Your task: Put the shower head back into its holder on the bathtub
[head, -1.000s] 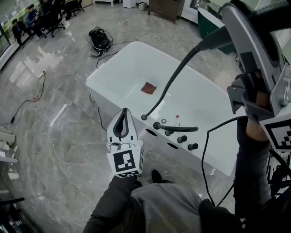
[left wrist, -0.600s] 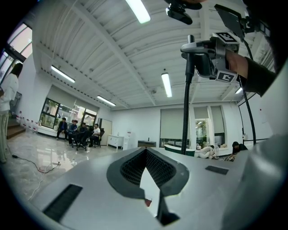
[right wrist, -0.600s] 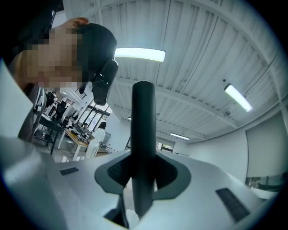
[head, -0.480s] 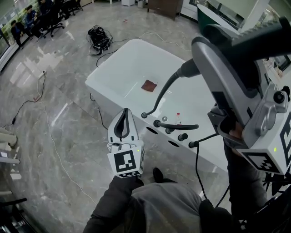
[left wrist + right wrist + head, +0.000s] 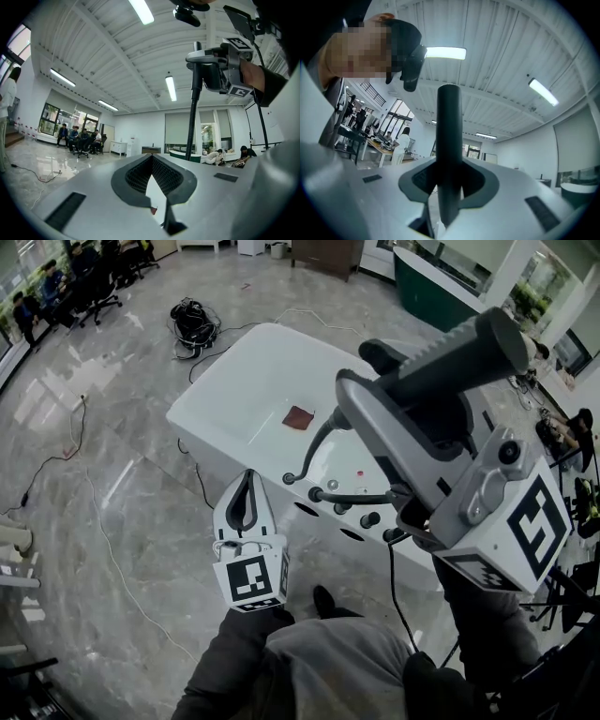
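Observation:
The dark shower head [image 5: 450, 354] is clamped in my right gripper [image 5: 375, 390], held high above the white bathtub [image 5: 225, 381]. Its black hose [image 5: 314, 451] curves down to the tub's near rim. The black tap with its knobs [image 5: 361, 507] sits on that rim; I cannot make out the holder. In the right gripper view the handle [image 5: 449, 140] stands upright with my right gripper [image 5: 449, 187] shut on it. My left gripper [image 5: 246, 474] hangs shut and empty before the tub's near side. The left gripper view shows that gripper [image 5: 151, 159] closed, with the hose [image 5: 191, 126] beyond.
A reddish-brown cloth [image 5: 298, 417] lies inside the tub. A coil of black cables [image 5: 192, 320] rests on the marble floor behind it, and thin wires trail across the floor at left. People sit on chairs [image 5: 47, 282] far left. A dark green tub [image 5: 441, 287] stands at the back right.
My right gripper has swung the shower head down and to the left, closer over the tub's tap end. The left gripper has stayed where it was.

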### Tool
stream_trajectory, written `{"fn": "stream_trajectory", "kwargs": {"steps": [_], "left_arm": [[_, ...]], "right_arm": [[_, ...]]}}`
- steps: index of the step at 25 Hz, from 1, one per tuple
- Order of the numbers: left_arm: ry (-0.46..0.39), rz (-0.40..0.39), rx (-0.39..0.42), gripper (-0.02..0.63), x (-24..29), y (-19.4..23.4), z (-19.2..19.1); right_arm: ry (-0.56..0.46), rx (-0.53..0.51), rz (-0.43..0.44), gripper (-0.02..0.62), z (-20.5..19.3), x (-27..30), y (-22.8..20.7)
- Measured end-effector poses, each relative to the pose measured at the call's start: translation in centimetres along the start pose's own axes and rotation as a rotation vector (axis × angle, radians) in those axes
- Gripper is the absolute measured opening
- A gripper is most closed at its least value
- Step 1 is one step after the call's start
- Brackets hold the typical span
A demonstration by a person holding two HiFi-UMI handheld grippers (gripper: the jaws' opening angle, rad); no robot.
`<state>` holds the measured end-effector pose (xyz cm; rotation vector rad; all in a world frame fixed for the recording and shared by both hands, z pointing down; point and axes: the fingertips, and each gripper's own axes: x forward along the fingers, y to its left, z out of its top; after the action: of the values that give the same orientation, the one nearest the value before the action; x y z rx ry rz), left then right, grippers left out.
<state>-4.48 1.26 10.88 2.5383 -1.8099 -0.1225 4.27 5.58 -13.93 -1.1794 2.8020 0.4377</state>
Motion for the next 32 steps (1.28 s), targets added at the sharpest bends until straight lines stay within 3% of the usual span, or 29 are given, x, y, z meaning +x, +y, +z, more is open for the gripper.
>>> {"fn": "stream_trajectory", "kwargs": {"steps": [13,25,32], "left_arm": [[0.008,-0.008,0.009,0.002,-0.5,-0.6,-0.5],[0.018,-0.018,0.010,0.002,-0.2,0.1,-1.7],[0.019,-0.024,0.005,0.003,0.2,-0.1,-1.6]], "right_arm": [[0.043,0.092,0.013,0.117,-8.2,-0.3,3.3],[0.127,0.143,-0.040,0.117,-15.2,-0.7,4.3],[0.141,0.120,-0.037,0.117,-15.0,0.0,3.6]]}}
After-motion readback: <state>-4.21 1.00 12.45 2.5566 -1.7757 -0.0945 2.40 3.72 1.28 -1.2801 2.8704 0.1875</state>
